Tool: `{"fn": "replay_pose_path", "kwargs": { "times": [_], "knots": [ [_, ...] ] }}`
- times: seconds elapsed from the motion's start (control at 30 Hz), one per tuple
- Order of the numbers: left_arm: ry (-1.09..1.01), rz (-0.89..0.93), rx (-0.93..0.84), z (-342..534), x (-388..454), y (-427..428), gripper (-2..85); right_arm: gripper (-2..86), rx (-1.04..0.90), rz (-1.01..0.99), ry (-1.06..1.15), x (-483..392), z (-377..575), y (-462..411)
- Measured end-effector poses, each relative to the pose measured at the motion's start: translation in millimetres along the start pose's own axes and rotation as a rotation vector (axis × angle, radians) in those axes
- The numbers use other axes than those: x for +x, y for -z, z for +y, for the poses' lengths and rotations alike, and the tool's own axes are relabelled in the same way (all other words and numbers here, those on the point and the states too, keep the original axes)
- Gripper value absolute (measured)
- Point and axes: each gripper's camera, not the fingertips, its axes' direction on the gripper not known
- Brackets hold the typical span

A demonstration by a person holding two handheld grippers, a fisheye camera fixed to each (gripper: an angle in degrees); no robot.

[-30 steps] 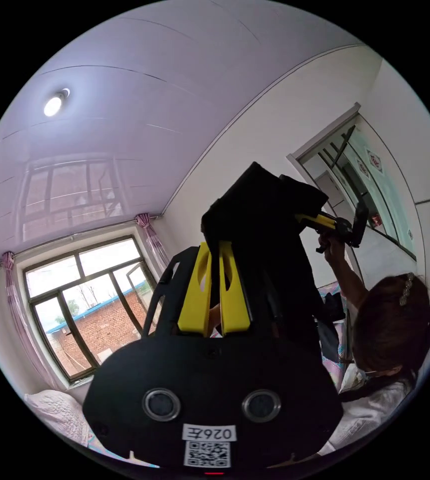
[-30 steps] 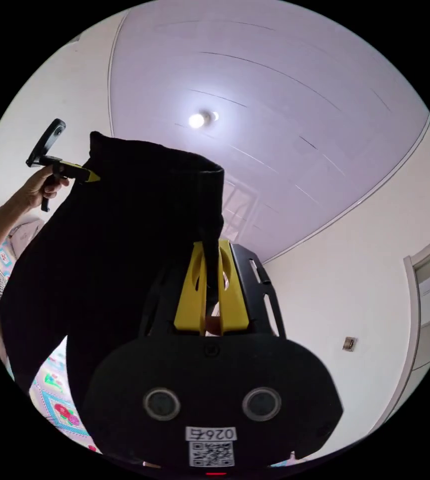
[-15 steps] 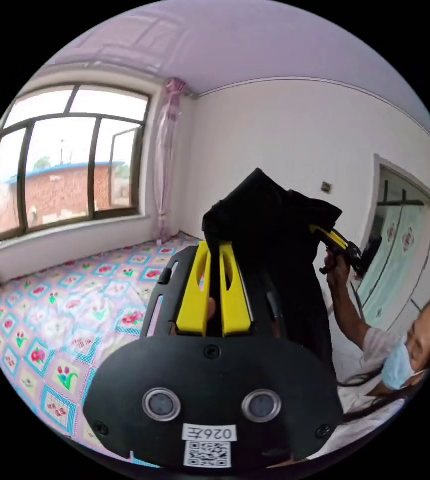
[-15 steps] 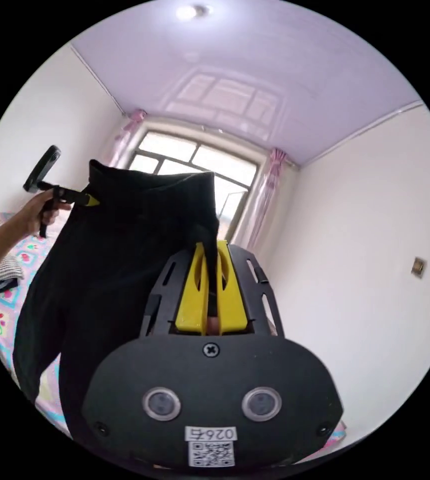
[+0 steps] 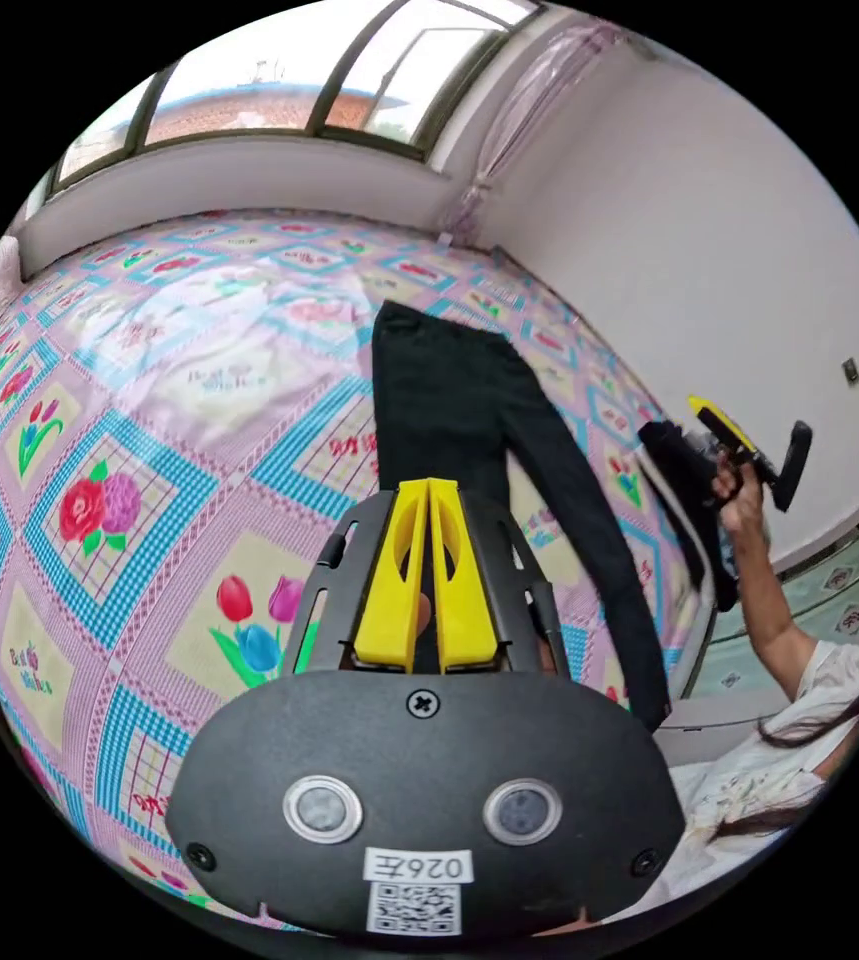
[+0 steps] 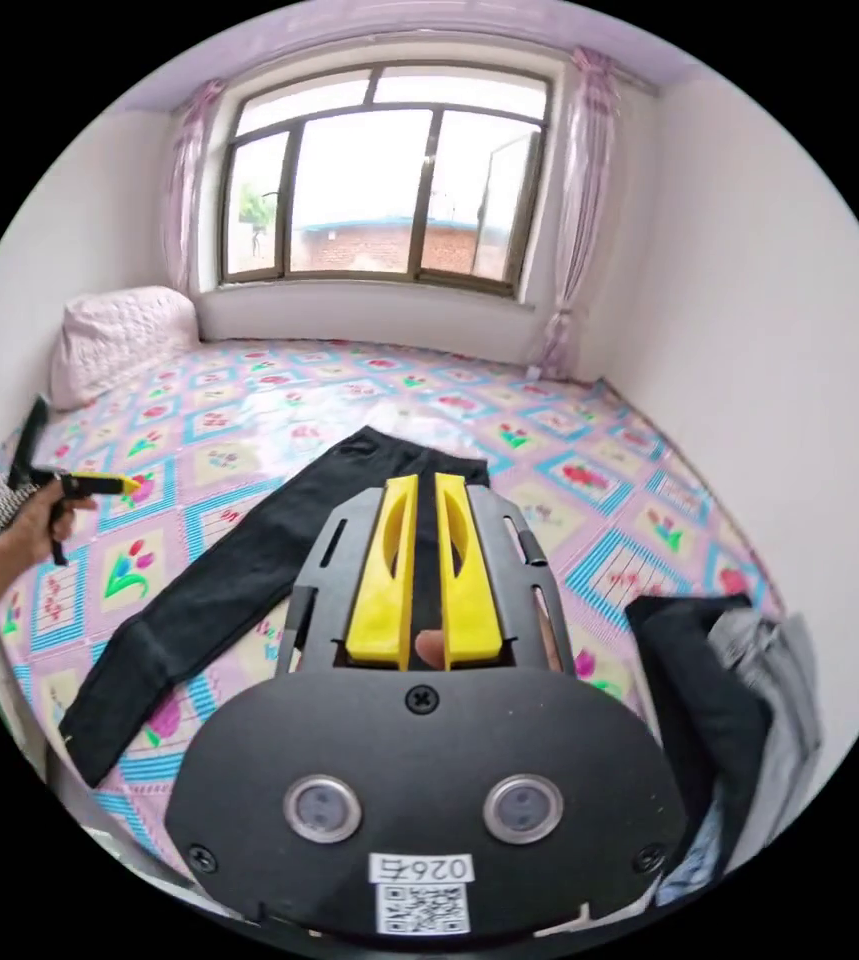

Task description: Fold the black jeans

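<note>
Jeans [image 6: 249,560] spread flat on bedspread [image 5: 119,400], legs splayed; left gripper [image 5: 427,500] jaws together, right gripper [image 6: 427,495] jaws slightly apart, whether gripping denim unclear; laying-out step; next, likely one leg over other.

black jeans [image 6: 249,560], pink floral patchwork bedspread [image 5: 129,420]

Light: bright daylight from the window [image 6: 379,190]
Glare: pale sheen on the bedspread [image 5: 149,420]
Edges: strong fisheye bending, black corners
Focus: sharp
</note>
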Motion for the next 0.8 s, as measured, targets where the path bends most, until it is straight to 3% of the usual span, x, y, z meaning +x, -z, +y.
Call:
{"fn": "replay_pose_path", "kwargs": {
  "times": [0.17, 0.4, 0.53, 0.8],
  "knots": [
    [0.020, -0.120, -0.177, 23, -23, -36, -0.9, 4.2, -0.152, -0.146, -0.109, 57, 100, -17],
    [0.187, -0.036, -0.145, 16, -65, -22, 0.8, 3.0, -0.266, -0.157, -0.290, 114, 195, -4],
    [0.243, 0.067, -0.104, -10, -86, -13, 7.0, 3.0, -0.342, -0.153, -0.380, 150, 210, -14],
    [0.214, 0.054, -0.073, -105, -106, -8, 12.9, 3.2, -0.295, -0.195, -0.486, 220, 161, -37]
  ]
}}
